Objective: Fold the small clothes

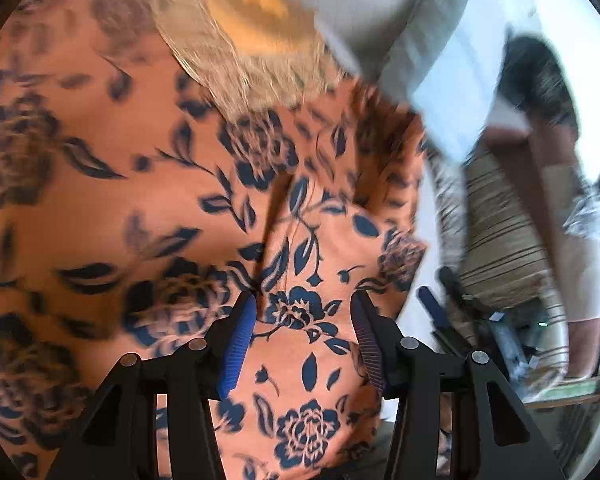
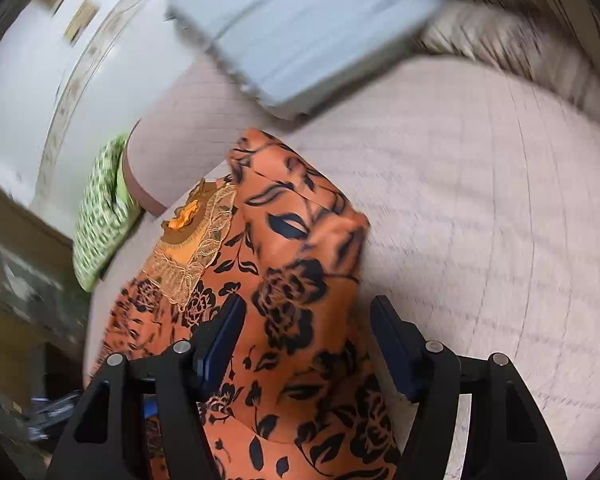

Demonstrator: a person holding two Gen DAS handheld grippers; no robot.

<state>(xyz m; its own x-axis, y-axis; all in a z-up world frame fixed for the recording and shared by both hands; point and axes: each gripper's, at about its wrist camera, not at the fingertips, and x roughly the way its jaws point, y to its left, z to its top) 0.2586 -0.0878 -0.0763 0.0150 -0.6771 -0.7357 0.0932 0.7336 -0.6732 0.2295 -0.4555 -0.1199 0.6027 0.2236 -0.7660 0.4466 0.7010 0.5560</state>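
An orange garment (image 1: 148,184) with dark blue flowers fills most of the left wrist view, its beige lace neckline (image 1: 236,52) at the top. My left gripper (image 1: 306,304) hovers over this cloth, open, its blue pads (image 1: 238,344) apart and pinching nothing. In the right wrist view the same garment (image 2: 300,240) lies in a long folded strip on a pale bed cover (image 2: 480,200), with the lace neckline (image 2: 196,240) at its left. My right gripper (image 2: 308,304) is open above the strip's near part, and nothing is clamped between its fingers.
A pale blue pillow (image 2: 300,28) lies at the far end of the bed. A green patterned cloth (image 2: 104,212) hangs off the bed's left edge beside a white wall. A person in striped clothing (image 1: 500,220) stands at the right of the left wrist view.
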